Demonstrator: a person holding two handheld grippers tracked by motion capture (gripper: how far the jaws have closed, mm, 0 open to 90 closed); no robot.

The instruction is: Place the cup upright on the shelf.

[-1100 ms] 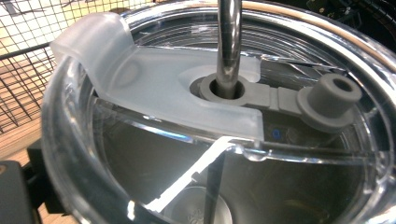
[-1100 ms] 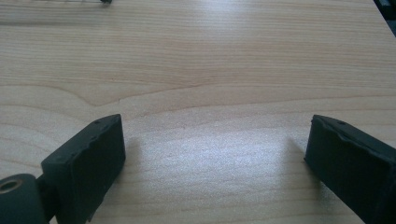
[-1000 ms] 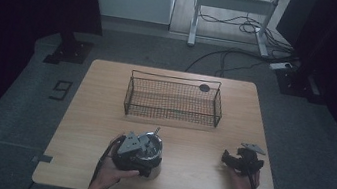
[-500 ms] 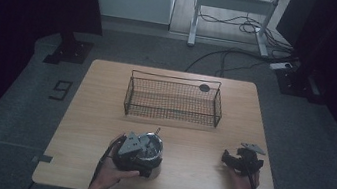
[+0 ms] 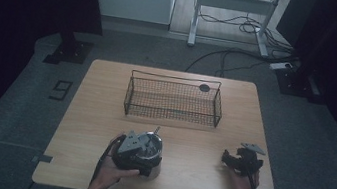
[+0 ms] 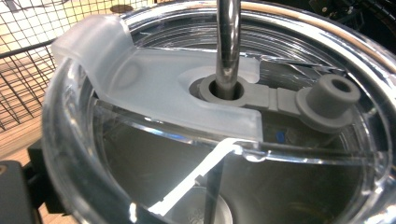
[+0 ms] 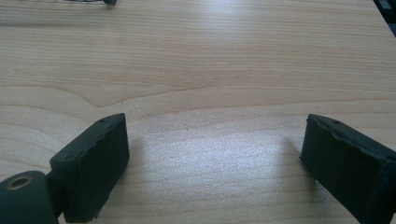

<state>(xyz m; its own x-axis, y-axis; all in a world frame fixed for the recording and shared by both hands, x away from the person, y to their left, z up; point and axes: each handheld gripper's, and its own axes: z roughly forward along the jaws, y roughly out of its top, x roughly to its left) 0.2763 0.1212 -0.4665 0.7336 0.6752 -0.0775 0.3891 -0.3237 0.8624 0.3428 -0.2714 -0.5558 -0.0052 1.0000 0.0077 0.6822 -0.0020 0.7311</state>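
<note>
Left tool (image 5: 140, 152) clamped around tumbler (image 6: 224, 140), basket (image 5: 174, 99) beyond

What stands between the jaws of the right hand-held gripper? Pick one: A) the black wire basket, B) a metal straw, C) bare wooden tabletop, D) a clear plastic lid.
C: in the right gripper view the right hand-held gripper has its two black jaws standing wide apart, with only the light wooden tabletop showing in the gap between them.
</note>
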